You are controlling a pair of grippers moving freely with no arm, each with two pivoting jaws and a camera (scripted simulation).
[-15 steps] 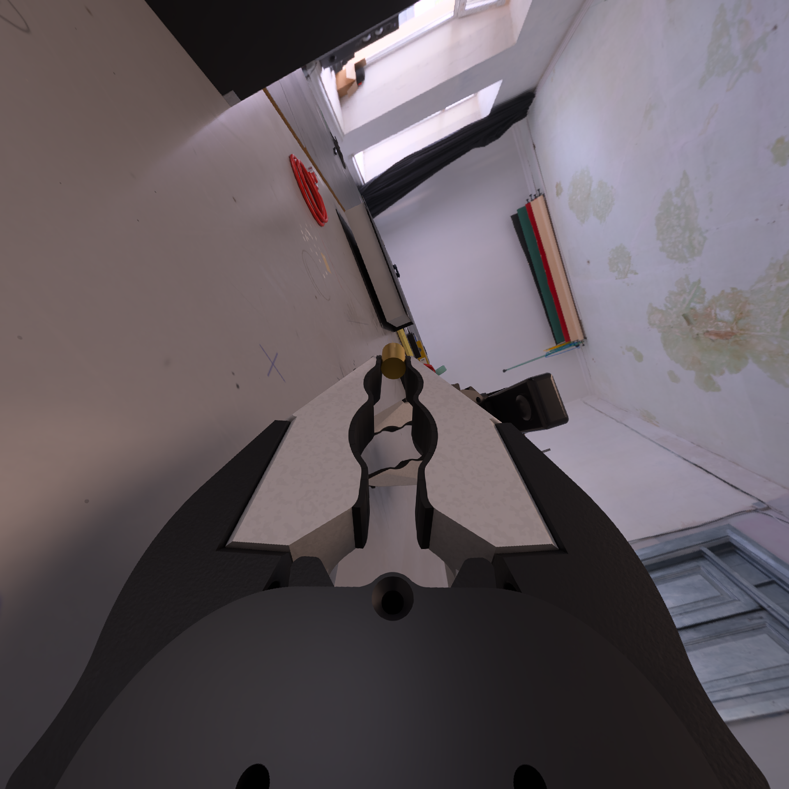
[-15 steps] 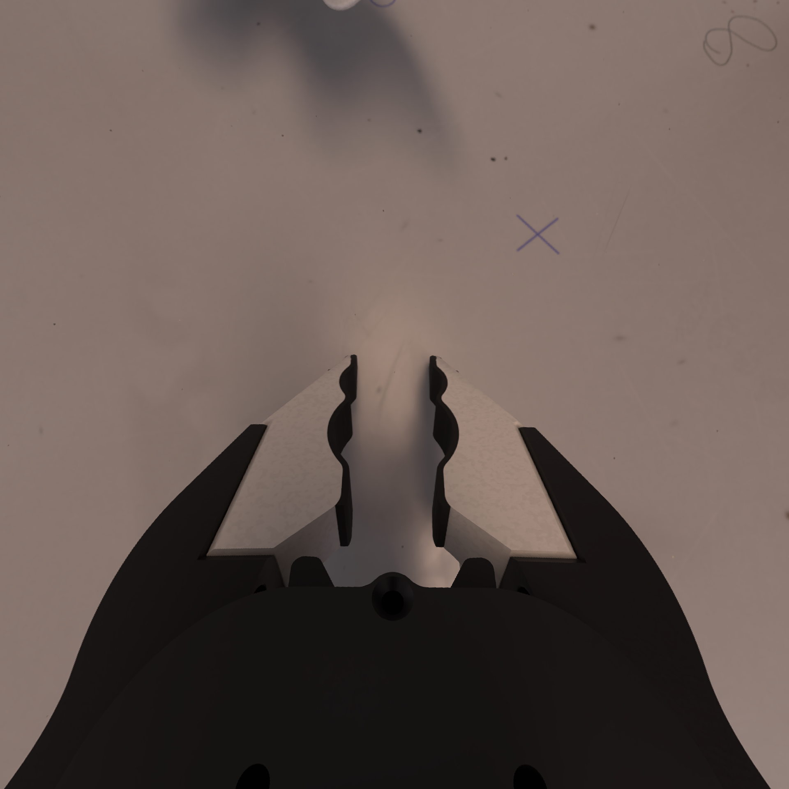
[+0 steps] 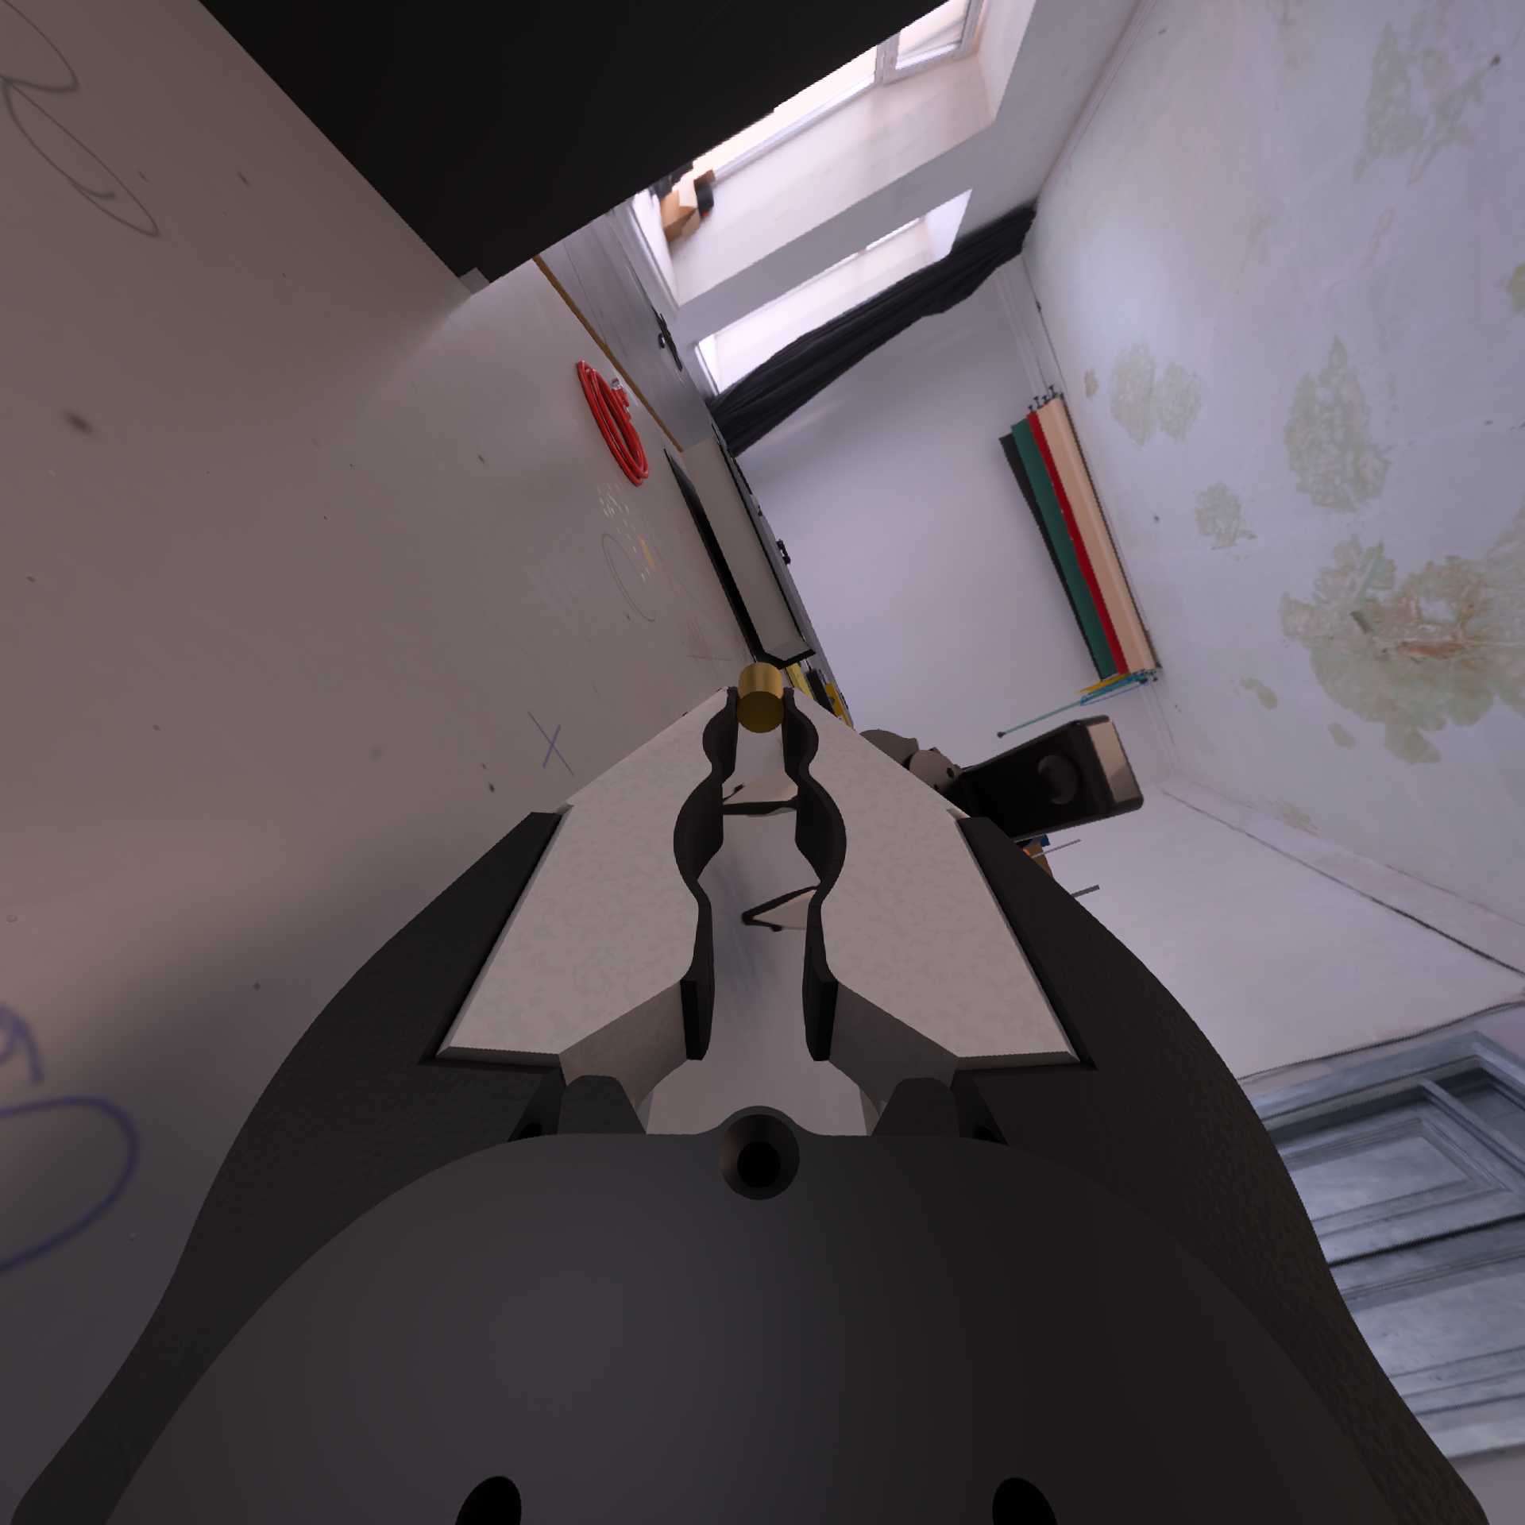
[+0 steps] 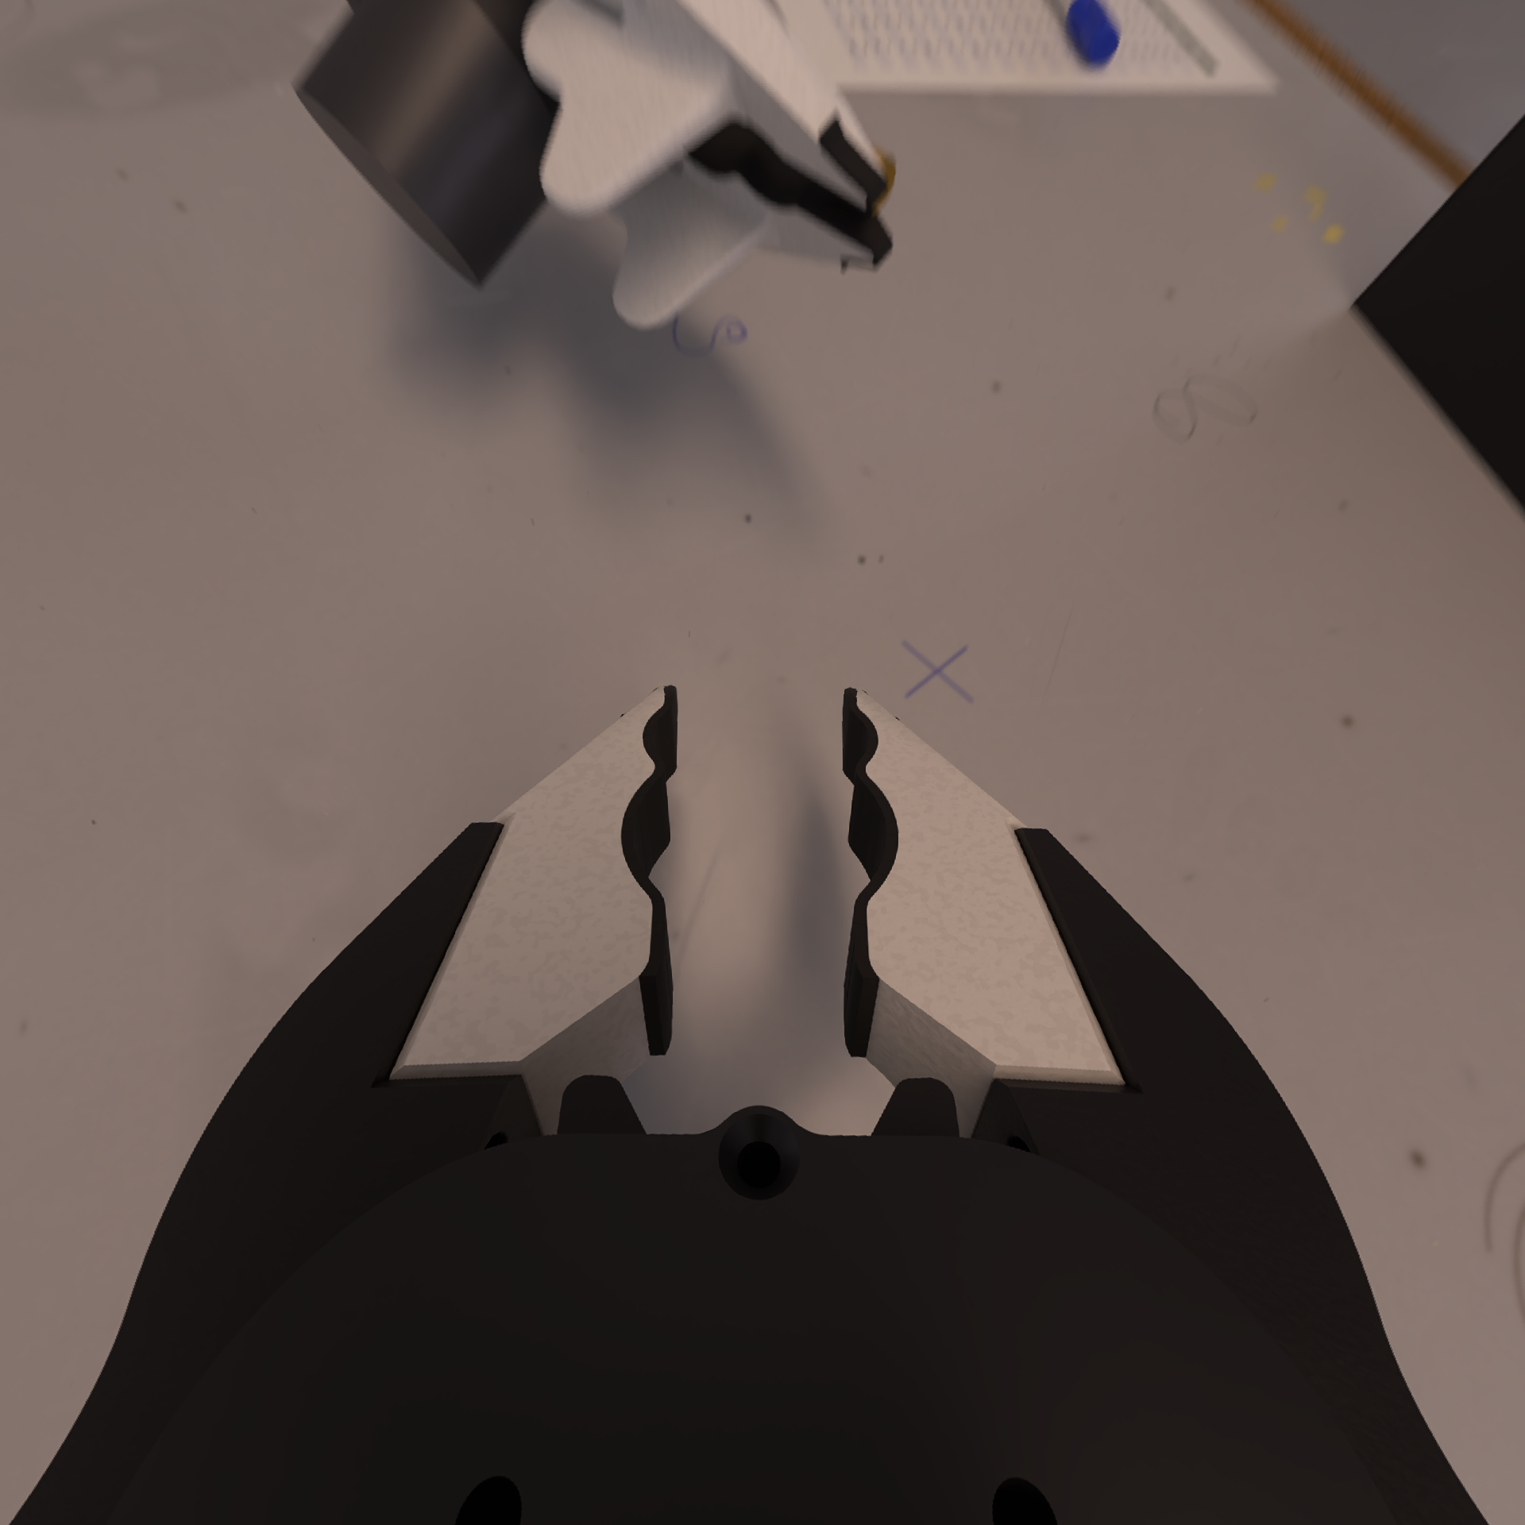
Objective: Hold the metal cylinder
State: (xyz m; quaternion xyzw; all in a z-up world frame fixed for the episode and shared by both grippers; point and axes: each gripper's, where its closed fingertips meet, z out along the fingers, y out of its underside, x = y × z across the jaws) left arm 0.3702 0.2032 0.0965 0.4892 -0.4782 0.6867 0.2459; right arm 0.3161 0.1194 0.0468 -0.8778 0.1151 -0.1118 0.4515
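Two grippers: left gripper (image 3: 760,708) pinching the metal cylinder (image 3: 759,701) (brass-coloured), right gripper (image 4: 757,691) spread, empty.

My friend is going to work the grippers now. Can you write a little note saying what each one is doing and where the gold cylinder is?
Left gripper: shut on the metal cylinder, pinched at the very tips of its fingers and lifted off the table.
Right gripper: open, empty, hovering above the table near the purple X mark.
Done: the cylinder is picked up and held.
Left: just hold it steady. The grip is only at the tips, so it may slip if jolted.
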